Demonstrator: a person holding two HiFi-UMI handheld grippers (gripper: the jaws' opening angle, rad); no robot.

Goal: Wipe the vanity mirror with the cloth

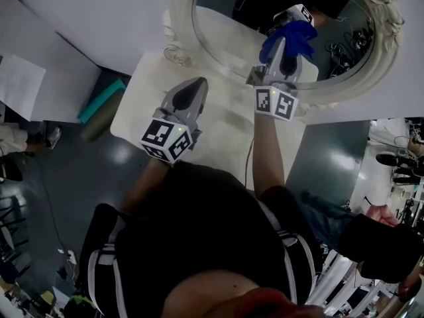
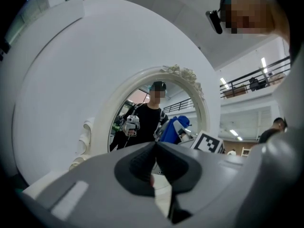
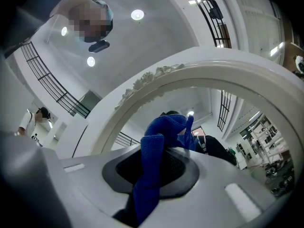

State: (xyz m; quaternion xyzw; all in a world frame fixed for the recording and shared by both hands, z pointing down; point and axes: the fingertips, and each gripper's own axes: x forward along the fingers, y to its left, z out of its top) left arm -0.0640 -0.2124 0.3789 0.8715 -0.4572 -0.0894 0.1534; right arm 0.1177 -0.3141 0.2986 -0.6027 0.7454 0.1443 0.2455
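Observation:
The oval vanity mirror (image 1: 228, 28) in its ornate cream frame (image 1: 180, 18) stands at the back of a white table (image 1: 142, 91). My right gripper (image 1: 288, 45) is shut on a blue cloth (image 1: 286, 37), which is pressed against the lower right of the glass. In the right gripper view the cloth (image 3: 156, 146) bunches between the jaws right at the mirror (image 3: 228, 113). My left gripper (image 1: 192, 91) hovers over the table in front of the mirror, jaws closed with nothing between them. The left gripper view shows the mirror (image 2: 152, 118) ahead, with the cloth (image 2: 173, 127) at its lower right.
The table's left edge drops to a dark floor (image 1: 79, 177). A teal object (image 1: 101, 100) lies beside the table at the left. White wall panels (image 1: 73, 25) stand behind the mirror. Clutter (image 1: 397, 164) sits at the far right.

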